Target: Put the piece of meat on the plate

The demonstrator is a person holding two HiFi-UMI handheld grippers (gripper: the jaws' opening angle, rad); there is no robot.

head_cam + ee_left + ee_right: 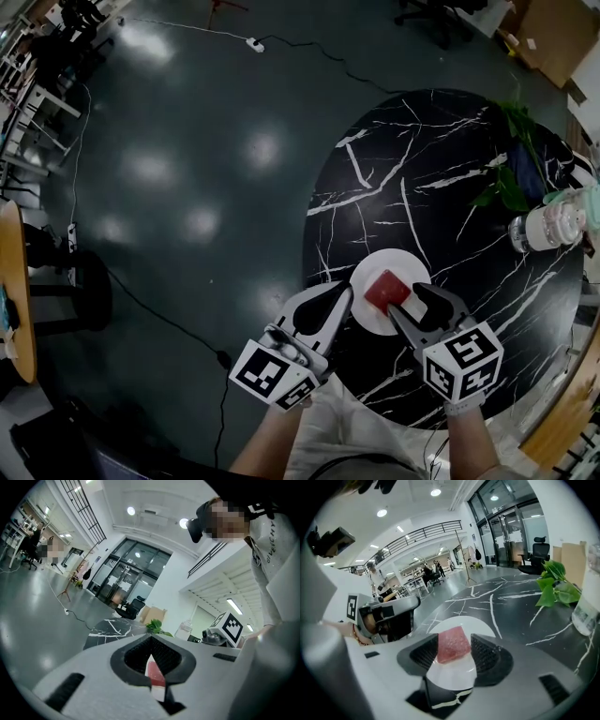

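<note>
Black white-veined tabletop point(422, 187) lies under both tools: the right gripper point(454, 651) has its jaws apart, flanking without pinching the piece of meat point(452, 644), which lies on the white plate point(457, 673); the left gripper point(343, 294), jaws together and empty, points at the plate's left edge.

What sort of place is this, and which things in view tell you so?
Probably a large open-plan office or lab hall: a glossy grey floor, a black swivel office chair, and tall glass-walled entrance doors.

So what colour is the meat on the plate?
Pinkish red meat, best seen in the right gripper view.
</note>
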